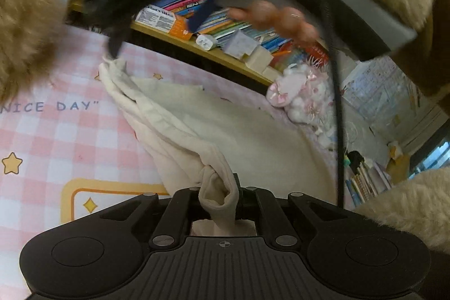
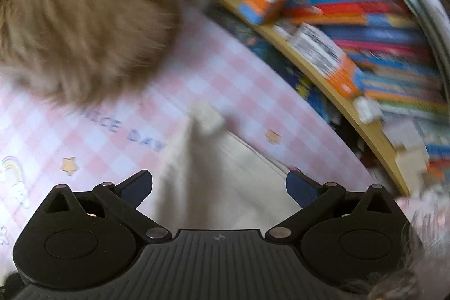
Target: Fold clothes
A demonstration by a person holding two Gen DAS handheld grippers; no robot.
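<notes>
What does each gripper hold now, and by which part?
The left gripper pinches a bunched edge of the cream garment. The right gripper holds nothing; its jaws stand open above the cloth.

A child's bedroom: pink checked bedsheet (image 1: 56,137), crammed bookshelf (image 1: 213,52), plush toy (image 1: 298,94).

left wrist: close, oblique down | right wrist: steeper | shared: cream garment (image 1: 197,131), bookshelf (image 1: 213,52)

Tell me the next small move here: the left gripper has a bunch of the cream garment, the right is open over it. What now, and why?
Probably bring the right gripper down onto the cream garment and pinch an edge. The left gripper is shut on one bunched corner, while the right's jaws stand wide with nothing between them, so the cloth hangs from one point over the pink checked sheet.
</notes>
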